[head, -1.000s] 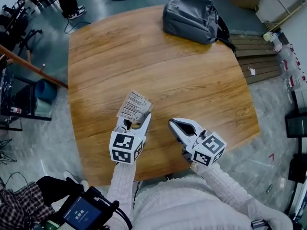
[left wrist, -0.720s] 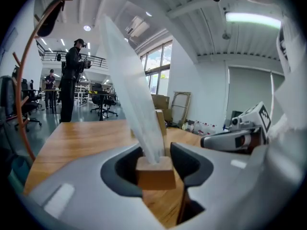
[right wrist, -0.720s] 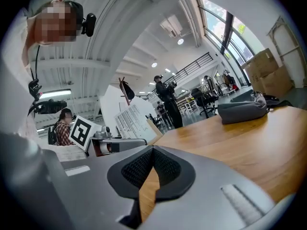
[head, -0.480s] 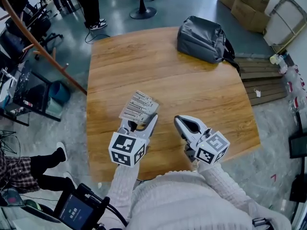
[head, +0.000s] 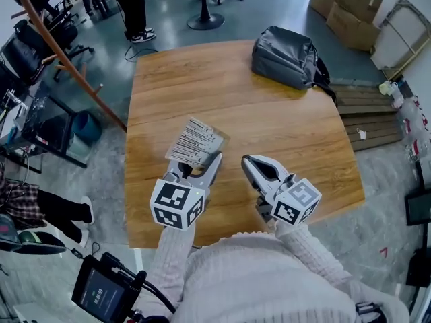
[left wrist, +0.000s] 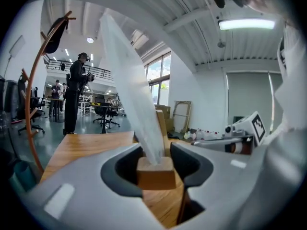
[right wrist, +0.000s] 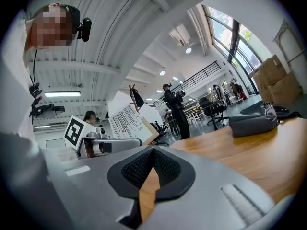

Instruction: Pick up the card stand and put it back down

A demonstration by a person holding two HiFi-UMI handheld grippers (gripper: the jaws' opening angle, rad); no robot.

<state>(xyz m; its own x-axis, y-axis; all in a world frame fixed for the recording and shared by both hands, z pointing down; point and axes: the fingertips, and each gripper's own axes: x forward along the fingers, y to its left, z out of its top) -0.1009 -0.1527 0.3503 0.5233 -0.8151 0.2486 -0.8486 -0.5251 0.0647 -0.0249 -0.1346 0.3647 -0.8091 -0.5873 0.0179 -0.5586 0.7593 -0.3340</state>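
Observation:
The card stand [head: 195, 143] is a small wooden block [left wrist: 154, 173] with a clear sheet [left wrist: 129, 90] of printed lines standing in it, leaning back. My left gripper [head: 196, 171] is shut on the block, one pad on each side, over the near left part of the wooden table [head: 269, 113]. Whether the block touches the table I cannot tell. My right gripper [head: 250, 164] is just to the right, shut with nothing in it [right wrist: 152, 152]. From the right gripper view the printed card [right wrist: 129, 123] stands beside the left gripper's marker cube [right wrist: 76, 131].
A grey backpack [head: 286, 56] lies at the table's far right corner, also in the right gripper view [right wrist: 254, 119]. A person [head: 135, 5] stands beyond the far left corner. Office chairs, a curved wooden rail [head: 67, 66] and cardboard boxes [head: 347, 9] surround the table.
The head view has swung, so the table sits further right in frame. Both grippers keep their places over the near edge, the left still gripping the stand.

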